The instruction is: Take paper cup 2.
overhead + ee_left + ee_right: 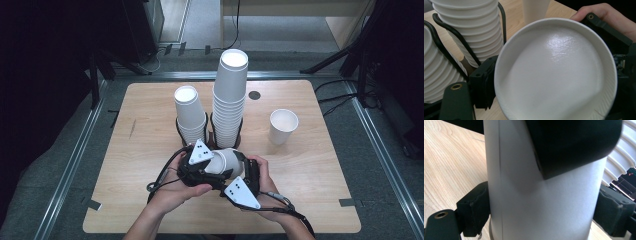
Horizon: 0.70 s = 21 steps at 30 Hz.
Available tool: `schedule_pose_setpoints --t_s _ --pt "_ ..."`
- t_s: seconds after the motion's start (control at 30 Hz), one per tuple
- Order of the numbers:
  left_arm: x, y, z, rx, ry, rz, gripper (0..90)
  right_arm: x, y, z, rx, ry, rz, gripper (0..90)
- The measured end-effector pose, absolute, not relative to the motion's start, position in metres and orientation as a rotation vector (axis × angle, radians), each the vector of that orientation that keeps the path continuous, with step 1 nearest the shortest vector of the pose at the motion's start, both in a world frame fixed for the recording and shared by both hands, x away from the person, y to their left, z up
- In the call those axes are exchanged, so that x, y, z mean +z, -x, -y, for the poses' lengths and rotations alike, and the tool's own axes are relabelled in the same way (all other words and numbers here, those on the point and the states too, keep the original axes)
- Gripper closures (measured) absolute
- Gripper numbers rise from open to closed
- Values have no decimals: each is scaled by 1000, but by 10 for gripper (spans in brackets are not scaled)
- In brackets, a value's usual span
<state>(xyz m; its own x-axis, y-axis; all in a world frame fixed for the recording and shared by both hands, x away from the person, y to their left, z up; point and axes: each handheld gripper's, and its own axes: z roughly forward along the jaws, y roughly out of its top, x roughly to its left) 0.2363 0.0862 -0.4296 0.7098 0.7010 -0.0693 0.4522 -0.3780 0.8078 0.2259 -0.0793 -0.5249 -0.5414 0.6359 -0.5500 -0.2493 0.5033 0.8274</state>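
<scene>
**Both claws on one cup**

A paper cup (225, 161) lies sideways above the bench (150, 200), just in front of the tall stack (230, 100). The right claw (541, 212) is clamped across its wall. The left claw (499, 82) grips its rim, one pad inside the mouth, one outside.

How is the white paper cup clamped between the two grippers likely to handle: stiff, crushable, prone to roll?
The held paper cup looks thin-walled, and its rim already reads slightly out of round in the left gripper view, so it probably deforms under hard squeezing. It seems empty, so likely very light. Lying on its side with a tapered round body, it would probably roll in a curve if set down on the table.
</scene>
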Motion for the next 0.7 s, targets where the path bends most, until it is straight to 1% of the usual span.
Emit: schedule_pose_setpoints --t_s 0.5,0.63,0.7 --pt "-430 -236 -86 359 -2037 -877 222 -525 -227 80 1180 -321 -1821 86" --pt "-430 -236 -86 359 -2037 -869 232 -524 -228 81 1185 -328 -1830 65" --pt "-431 -236 -86 359 -2038 -869 234 -522 -228 81 1198 -327 -1837 15"
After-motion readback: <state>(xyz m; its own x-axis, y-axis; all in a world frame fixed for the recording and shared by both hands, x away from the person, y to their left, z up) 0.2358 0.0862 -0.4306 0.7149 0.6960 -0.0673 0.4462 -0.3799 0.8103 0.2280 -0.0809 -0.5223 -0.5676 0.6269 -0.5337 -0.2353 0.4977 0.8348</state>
